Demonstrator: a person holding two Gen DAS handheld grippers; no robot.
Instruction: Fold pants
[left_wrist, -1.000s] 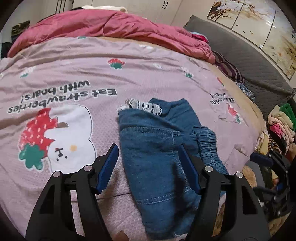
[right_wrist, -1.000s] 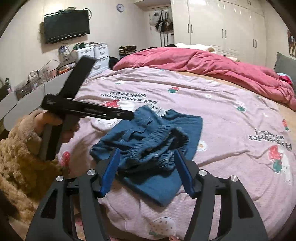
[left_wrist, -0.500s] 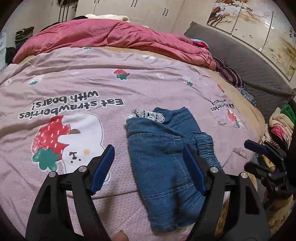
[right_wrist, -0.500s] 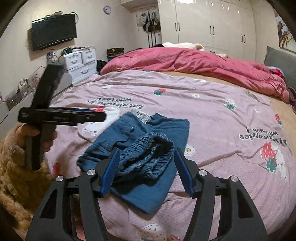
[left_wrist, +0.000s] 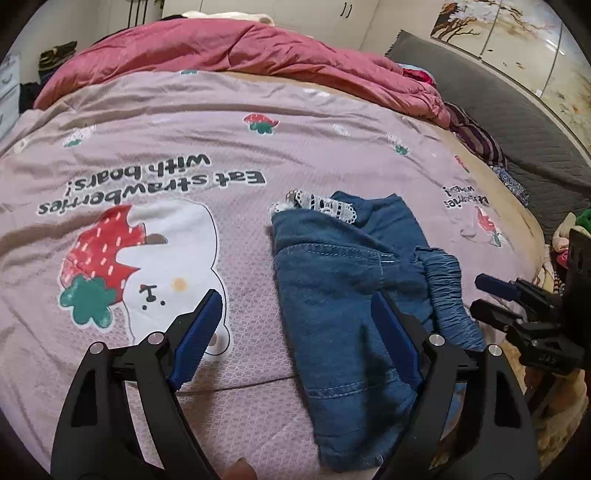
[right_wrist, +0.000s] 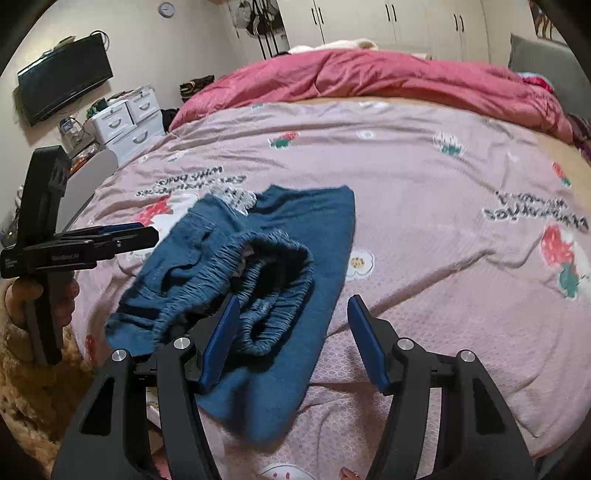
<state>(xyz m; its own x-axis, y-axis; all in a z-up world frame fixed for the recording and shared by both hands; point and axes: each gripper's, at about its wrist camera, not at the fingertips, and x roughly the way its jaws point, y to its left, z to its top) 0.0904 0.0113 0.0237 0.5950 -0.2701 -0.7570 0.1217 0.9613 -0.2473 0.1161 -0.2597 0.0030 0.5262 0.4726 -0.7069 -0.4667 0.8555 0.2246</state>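
Left wrist view: the small blue denim pants (left_wrist: 343, 295) with a gathered elastic waistband lie partly folded right of centre on the mauve strawberry-and-bear printed bedspread (left_wrist: 221, 147). The left gripper (left_wrist: 295, 325) hovers above them, its jaws opening and pressing nothing. The right gripper (right_wrist: 291, 332) is parted wide above the waistband, gripping nothing. Wide bare bedspread stretches to the rumpled pink quilt (right_wrist: 369, 74) at the frame's top.

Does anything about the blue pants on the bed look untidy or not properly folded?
Yes. The pants are only roughly folded: the elastic waistband bunches up in a loose ring on top, and a white lace trim sticks out at the far edge. Neither claw holds them.
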